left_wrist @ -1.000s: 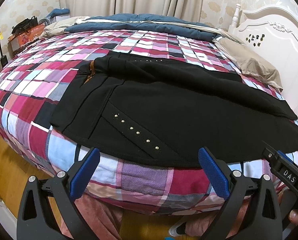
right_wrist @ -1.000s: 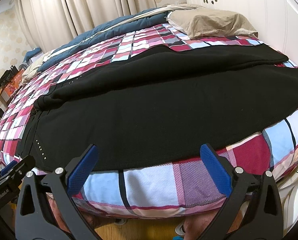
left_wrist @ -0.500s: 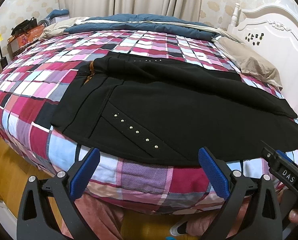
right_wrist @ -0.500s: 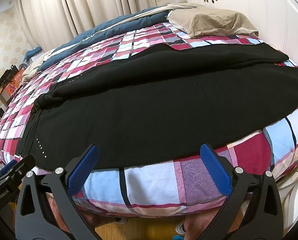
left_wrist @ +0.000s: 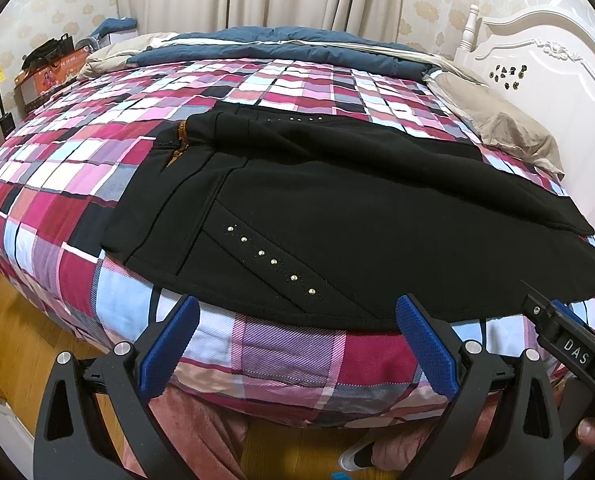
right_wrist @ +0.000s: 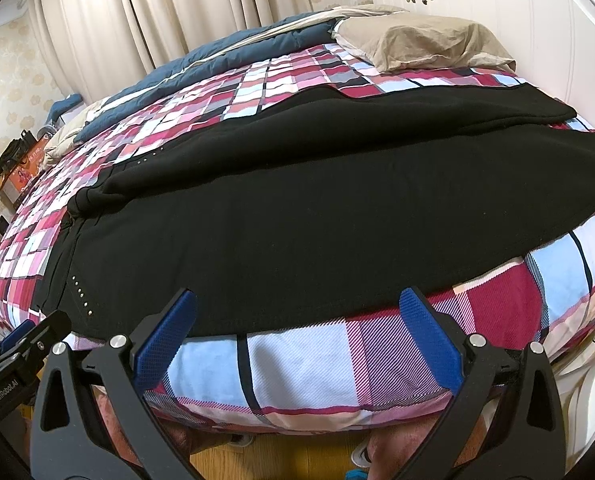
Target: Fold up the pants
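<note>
Approach step, nothing gripped: left gripper and right gripper spread wide, short of black pants near hem. Next, presumably: pinching that edge on plaid bedspread.

One pants, two claws — left, right — one pillow
</note>
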Available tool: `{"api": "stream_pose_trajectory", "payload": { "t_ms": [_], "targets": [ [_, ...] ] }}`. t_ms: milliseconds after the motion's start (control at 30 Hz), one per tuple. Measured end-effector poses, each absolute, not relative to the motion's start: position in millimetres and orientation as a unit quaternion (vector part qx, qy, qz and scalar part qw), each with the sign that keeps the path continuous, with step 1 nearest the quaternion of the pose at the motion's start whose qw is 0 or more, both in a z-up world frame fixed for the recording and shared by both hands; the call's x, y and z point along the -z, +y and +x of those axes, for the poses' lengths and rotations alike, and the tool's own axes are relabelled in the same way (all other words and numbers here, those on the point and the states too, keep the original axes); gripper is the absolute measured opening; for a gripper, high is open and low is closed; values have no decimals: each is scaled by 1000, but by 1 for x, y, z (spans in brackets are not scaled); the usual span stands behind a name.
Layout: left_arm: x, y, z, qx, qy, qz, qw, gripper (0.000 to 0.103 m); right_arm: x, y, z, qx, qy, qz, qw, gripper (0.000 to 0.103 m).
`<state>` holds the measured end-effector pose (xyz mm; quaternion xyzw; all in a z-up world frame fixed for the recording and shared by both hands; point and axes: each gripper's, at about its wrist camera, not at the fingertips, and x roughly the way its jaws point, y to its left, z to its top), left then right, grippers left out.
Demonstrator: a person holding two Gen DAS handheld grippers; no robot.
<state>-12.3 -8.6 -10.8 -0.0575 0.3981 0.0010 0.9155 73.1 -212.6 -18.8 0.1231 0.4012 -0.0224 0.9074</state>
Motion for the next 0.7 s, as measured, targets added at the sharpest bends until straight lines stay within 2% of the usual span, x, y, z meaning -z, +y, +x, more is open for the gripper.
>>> {"api": "stream_pose_trajectory", "payload": {
  "t_ms": [700],
  "targets": [
    [14,-10,-10,2,401,-58,914,98,24,-211,70,22,404,124,906,101]
  ]
}}
